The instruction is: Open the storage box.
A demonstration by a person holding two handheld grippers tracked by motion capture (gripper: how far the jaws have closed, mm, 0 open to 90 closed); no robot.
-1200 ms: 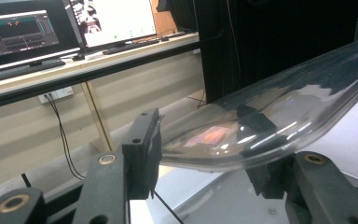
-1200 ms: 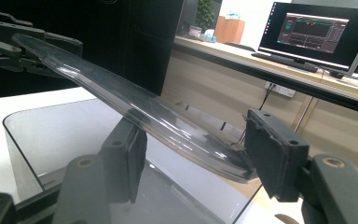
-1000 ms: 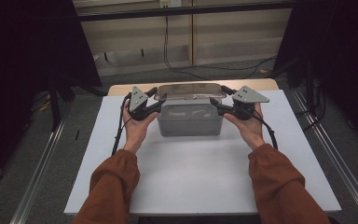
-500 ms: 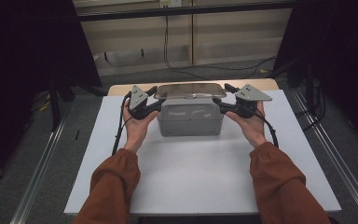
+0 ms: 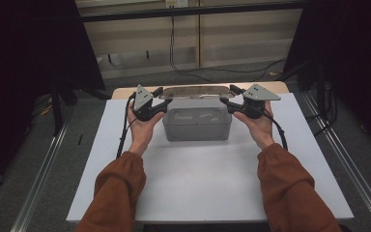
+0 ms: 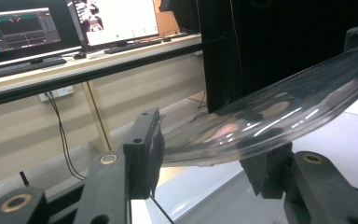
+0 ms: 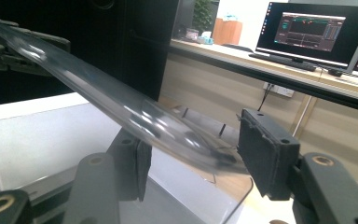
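Holding the clear lid (image 5: pixel 196 91) mid-frame above the box (image 5: pixel 197 123), left gripper (image 5: pixel 158 99) and right gripper (image 5: pixel 233 99) grasp thin ends (slippery plastic); it might slip.

A white table (image 5: pixel 212 193) stood on grey floor (image 5: pixel 53 159). Black curtains (image 5: pixel 24 58) flanked a beige wall (image 5: pixel 241 34) with dangling cables (image 5: pixel 174 43). Lit monitors (image 6: pixel 112 21) sat on a wooden desk (image 6: pixel 98 63).

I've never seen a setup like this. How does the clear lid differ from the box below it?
The lid is thin, flat and held up in the air between the left gripper and right gripper; the box is deep and rests on the white table. The lid sits above, off the now open box. Both are see-through plastic.
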